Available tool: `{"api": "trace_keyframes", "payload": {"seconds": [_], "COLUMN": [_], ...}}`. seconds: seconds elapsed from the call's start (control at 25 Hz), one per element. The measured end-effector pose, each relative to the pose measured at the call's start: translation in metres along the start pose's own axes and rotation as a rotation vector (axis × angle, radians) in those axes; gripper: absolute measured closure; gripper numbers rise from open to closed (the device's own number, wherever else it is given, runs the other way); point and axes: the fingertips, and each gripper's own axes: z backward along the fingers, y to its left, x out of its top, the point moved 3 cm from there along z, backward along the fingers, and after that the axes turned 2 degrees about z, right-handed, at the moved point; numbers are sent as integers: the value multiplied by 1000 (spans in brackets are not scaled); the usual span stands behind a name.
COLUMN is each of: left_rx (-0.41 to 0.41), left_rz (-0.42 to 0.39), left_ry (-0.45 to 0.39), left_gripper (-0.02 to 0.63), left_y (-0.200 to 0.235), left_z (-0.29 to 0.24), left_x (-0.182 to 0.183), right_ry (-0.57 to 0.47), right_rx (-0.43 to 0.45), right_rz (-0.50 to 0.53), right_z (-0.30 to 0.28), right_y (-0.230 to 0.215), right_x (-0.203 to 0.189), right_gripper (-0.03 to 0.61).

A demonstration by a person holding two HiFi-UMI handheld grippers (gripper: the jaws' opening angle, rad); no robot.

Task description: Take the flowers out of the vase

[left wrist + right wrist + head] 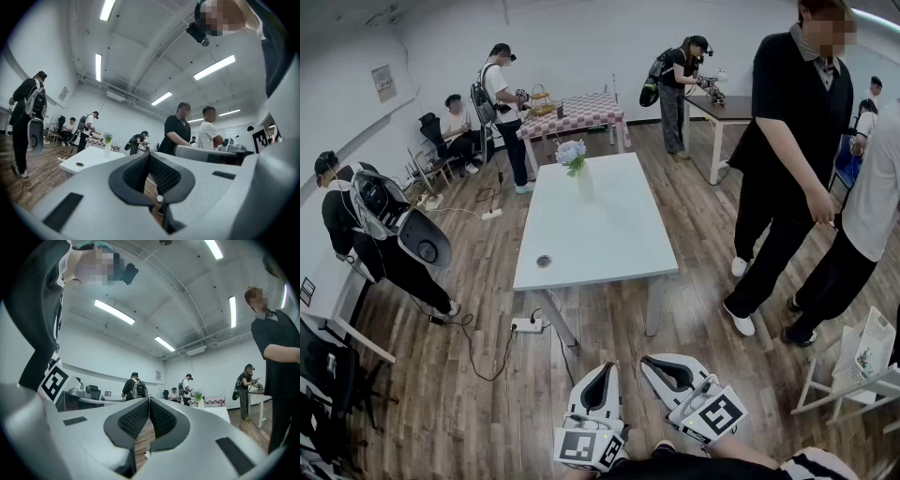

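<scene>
A clear vase with pale blue flowers stands at the far end of a white table in the head view. The vase shows small and distant in the left gripper view, and the flowers likewise in the right gripper view. My left gripper and right gripper hang close to my body at the bottom of the head view, well short of the table. The left gripper is shut with nothing in it. The right gripper is also shut and empty.
A round hole sits in the tabletop near its front left. A power strip and cable lie on the wooden floor under the table's near end. Two people stand at the right; others stand around tables at the back.
</scene>
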Motion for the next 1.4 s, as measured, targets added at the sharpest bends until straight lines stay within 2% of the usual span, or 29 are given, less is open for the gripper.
{"api": "trace_keyframes", "payload": {"seconds": [0.72, 1.4], "left_rx": [4, -45], "left_rz": [6, 7], "left_ry": [-2, 13], "left_gripper": [609, 609], "left_y": [11, 40], "left_z": [12, 31], "left_x": [0, 5], "right_ry": [-11, -57], "right_rx": [8, -57], "right_rz": [1, -45], "right_z": [-10, -32], "right_y": [15, 38], "right_x": [-1, 3], "right_gripper": [558, 558]}}
